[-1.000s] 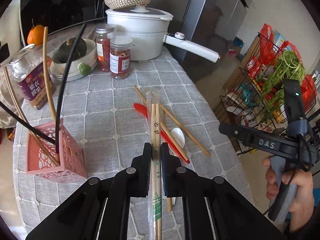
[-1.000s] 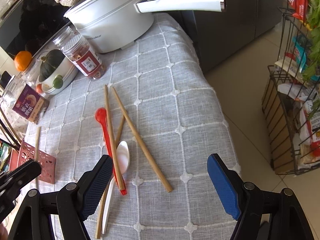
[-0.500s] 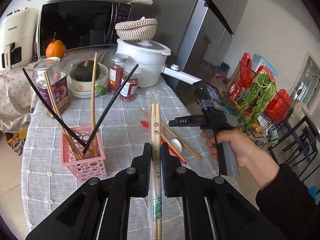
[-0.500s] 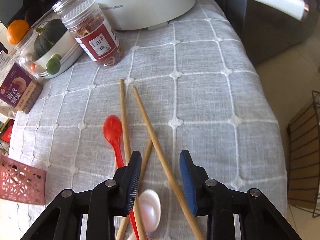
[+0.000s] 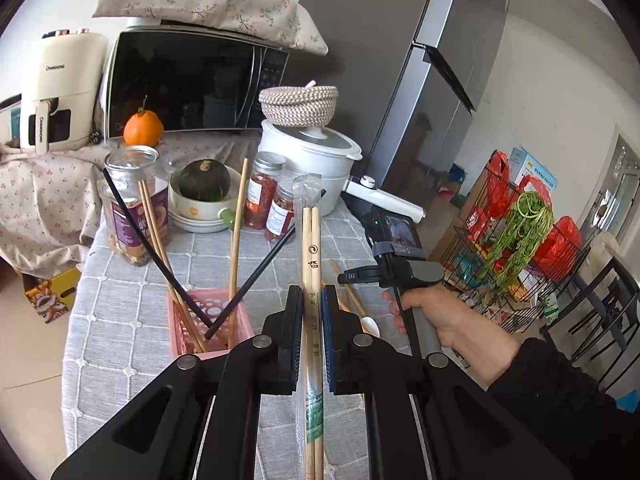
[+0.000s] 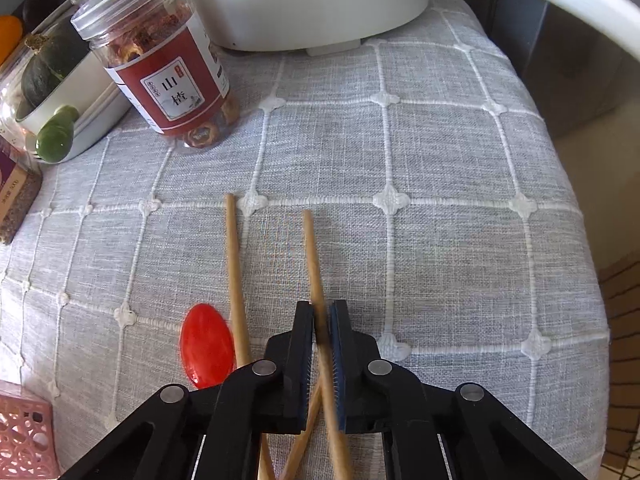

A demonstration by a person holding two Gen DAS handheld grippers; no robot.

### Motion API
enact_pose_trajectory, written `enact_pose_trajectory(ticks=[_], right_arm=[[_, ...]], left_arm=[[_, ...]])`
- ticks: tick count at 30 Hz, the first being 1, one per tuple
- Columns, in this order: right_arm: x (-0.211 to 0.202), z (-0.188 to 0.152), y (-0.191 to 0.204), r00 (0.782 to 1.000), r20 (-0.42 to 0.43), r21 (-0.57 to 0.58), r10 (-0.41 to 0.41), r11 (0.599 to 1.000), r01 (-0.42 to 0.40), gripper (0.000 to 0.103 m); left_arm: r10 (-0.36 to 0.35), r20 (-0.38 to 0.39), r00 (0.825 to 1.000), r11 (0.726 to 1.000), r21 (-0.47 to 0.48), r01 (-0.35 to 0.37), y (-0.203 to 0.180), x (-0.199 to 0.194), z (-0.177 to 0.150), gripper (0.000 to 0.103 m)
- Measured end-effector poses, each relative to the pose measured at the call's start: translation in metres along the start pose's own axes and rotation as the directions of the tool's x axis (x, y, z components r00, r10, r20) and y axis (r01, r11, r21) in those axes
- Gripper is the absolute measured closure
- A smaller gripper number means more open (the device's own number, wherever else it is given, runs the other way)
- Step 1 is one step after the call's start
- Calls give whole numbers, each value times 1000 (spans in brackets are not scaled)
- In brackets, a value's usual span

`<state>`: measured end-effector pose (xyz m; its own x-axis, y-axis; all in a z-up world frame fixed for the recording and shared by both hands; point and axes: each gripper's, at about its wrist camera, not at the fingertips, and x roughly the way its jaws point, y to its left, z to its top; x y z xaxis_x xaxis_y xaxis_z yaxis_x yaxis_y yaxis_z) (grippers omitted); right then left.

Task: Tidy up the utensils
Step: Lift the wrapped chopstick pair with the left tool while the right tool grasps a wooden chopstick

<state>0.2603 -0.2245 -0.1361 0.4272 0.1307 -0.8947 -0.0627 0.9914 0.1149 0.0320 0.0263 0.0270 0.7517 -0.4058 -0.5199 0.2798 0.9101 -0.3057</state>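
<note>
My left gripper [image 5: 311, 300] is shut on a wrapped pair of wooden chopsticks [image 5: 310, 240] and holds it raised above the table, just right of the pink basket [image 5: 208, 330], which holds several wooden and black chopsticks. My right gripper [image 6: 321, 320] is shut on a single wooden chopstick [image 6: 312, 256] that lies on the grey cloth. Another wooden chopstick [image 6: 234, 264] and a red spoon [image 6: 206, 344] lie just left of it. A white spoon [image 5: 370, 325] shows in the left wrist view beside the right hand.
A red-labelled jar [image 6: 168, 76], a white pot [image 6: 312, 0] with a long handle and a bowl with a squash [image 6: 48, 76] stand at the back. The table edge [image 6: 576, 208] drops off at right. A wire rack [image 5: 516, 248] stands beyond.
My right gripper moved forward and down and closed on the single chopstick. My left gripper rose higher with the wrapped chopsticks, toward the pink basket.
</note>
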Motion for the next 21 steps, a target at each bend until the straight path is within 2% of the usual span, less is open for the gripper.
enact_pose_trajectory(ticks=[4,8,14,21], right_arm=[[-39,-10,-6,996,86,23,6,1000,-8,98],[-99,-21,-12,978,205,49,23,998,-34,98],[-177,-46,-11,933,361,54,2,998,-23,98],[-239,-78,-3,868,496,82,12,995,-61,98]], left_arm=[[33,119,992,999,-20,-31,8,-13,10,93],[79,230,970,997,-41,-71,16,-20,19,93],[130,325,937,991,-54,-119,23,-12,25,93],[223,419,880,972,-24,-234,21,12,29,93]])
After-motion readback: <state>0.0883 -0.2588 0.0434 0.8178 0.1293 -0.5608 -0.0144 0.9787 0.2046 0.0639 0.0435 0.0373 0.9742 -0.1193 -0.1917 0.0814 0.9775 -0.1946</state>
